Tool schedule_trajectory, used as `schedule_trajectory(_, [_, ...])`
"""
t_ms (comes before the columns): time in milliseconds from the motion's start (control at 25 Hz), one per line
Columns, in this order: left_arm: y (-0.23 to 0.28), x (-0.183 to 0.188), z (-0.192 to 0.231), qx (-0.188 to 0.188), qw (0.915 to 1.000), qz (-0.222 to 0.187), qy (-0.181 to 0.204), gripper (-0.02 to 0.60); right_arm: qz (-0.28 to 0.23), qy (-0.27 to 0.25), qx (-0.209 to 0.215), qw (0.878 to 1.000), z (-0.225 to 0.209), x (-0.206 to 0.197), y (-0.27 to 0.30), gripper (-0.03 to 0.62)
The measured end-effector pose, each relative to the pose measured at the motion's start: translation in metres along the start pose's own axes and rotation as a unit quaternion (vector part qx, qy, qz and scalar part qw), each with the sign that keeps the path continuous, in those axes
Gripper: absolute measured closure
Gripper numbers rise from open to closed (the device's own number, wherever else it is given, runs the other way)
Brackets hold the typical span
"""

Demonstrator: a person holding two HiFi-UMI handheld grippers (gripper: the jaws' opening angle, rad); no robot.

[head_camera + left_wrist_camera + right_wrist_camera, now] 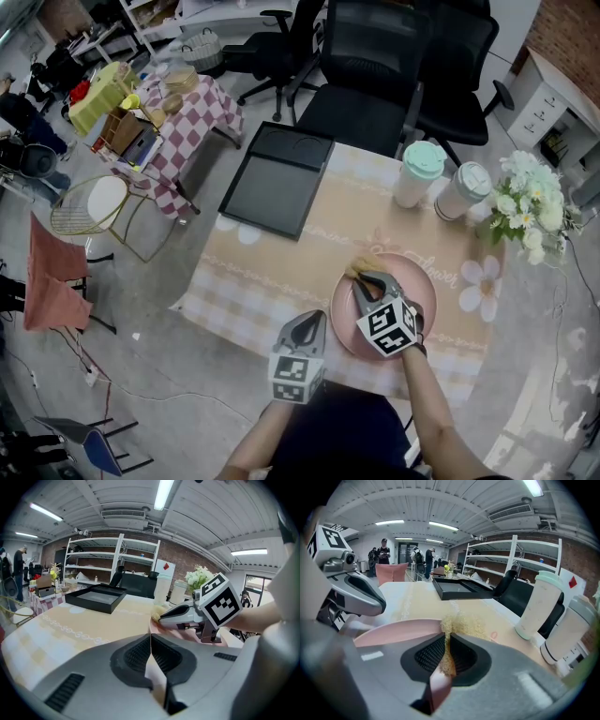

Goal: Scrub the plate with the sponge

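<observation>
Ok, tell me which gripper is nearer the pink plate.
Right. The right gripper is over the plate, shut on the sponge. The left gripper, shut and empty, sits just off the plate's left rim.

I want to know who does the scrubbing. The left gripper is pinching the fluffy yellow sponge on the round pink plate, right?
Not quite: it is the right gripper that pinches the fluffy yellow sponge on the round pink plate. The right gripper view shows the sponge between its jaws. The left gripper is shut on nothing.
</observation>
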State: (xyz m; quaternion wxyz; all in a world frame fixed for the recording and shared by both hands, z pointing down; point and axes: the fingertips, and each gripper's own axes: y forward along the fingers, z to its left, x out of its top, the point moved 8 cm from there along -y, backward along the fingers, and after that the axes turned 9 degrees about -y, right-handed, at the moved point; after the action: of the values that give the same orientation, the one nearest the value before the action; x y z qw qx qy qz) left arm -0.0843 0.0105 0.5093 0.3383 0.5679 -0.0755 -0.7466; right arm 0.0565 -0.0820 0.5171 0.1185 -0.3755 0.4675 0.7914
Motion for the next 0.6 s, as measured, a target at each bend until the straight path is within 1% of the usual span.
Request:
schedule_trajectory(160, [-0.0011,0.0011,0.0004,0.0,1.0,0.0,-0.001,0.569,0.008,-0.013,-0.002,1.0,0.0034,0.0014,0.0007,0.559])
schedule_trajectory(600, [-0.0023,-0.0012,0.0003,0.001,1.0,-0.003,-0.001,0.569,0.014,-0.022,0.004,1.0,0.0092,-0.0016,0.0008,0.559])
